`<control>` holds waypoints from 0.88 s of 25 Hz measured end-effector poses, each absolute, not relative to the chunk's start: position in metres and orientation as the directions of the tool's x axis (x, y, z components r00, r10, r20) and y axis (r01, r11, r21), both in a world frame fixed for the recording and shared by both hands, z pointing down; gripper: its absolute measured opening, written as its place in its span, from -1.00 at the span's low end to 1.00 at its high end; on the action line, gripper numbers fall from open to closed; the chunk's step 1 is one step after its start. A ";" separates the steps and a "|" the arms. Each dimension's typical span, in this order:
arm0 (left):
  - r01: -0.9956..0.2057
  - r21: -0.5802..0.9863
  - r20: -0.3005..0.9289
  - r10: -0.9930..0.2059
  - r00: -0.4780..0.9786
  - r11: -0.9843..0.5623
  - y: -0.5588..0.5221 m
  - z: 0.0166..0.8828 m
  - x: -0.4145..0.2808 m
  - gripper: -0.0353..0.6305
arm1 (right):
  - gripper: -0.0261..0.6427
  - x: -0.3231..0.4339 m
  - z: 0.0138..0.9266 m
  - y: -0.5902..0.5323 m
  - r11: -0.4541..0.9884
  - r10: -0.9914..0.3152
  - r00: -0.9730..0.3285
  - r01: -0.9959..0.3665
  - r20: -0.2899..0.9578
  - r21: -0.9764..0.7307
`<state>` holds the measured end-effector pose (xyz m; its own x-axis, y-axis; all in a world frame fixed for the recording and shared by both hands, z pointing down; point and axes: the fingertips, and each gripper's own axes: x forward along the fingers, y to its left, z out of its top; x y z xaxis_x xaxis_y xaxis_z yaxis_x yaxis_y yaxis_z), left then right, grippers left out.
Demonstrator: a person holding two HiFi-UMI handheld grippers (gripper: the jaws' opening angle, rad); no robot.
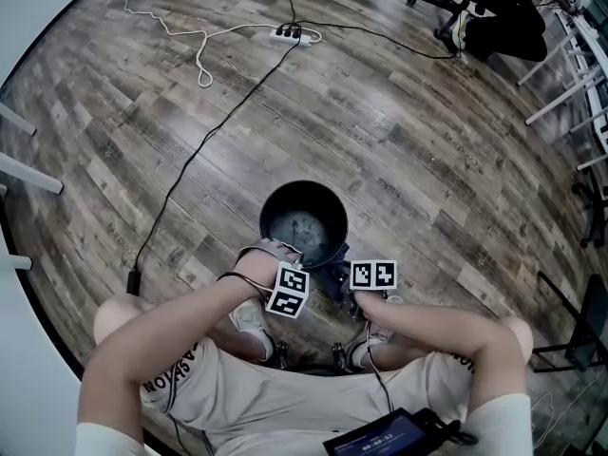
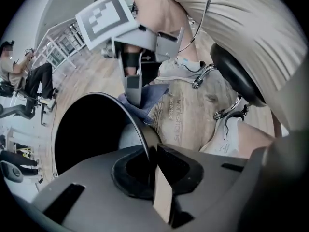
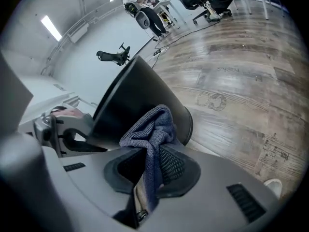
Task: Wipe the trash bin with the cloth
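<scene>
A round black trash bin (image 1: 269,207) stands on the wooden floor just in front of the seated person's feet. My left gripper (image 2: 150,149) points straight down and is shut on the bin's near rim (image 2: 140,124), which runs between its jaws. My right gripper (image 3: 149,153) is shut on a blue-grey cloth (image 3: 152,124) that bunches out of the jaws against the bin's outer wall (image 3: 135,95). The left gripper view also shows that cloth (image 2: 147,98) hanging at the rim. In the head view both marker cubes (image 1: 288,291) (image 1: 373,275) sit at the bin's near side.
A power strip (image 1: 290,35) with white and black cables lies on the floor beyond the bin. An office chair (image 1: 475,8) and white desk legs (image 1: 570,74) stand at the far right. The person's shoes (image 1: 252,321) rest close behind the bin.
</scene>
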<state>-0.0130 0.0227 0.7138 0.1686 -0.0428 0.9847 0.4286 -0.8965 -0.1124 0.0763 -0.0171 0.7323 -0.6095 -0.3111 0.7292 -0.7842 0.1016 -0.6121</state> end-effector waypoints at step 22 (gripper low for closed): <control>0.288 -0.003 0.925 0.107 0.365 -0.958 0.028 0.680 0.017 -0.64 | -0.74 0.136 0.817 -0.078 0.014 -0.302 -0.429 -0.895 0.851 -0.446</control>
<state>0.0174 0.0279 0.6803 0.3648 0.1070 0.9249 0.2877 -0.9577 -0.0027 0.1361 -0.0782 0.8165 -0.4291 -0.3023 0.8512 -0.8949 0.0141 -0.4461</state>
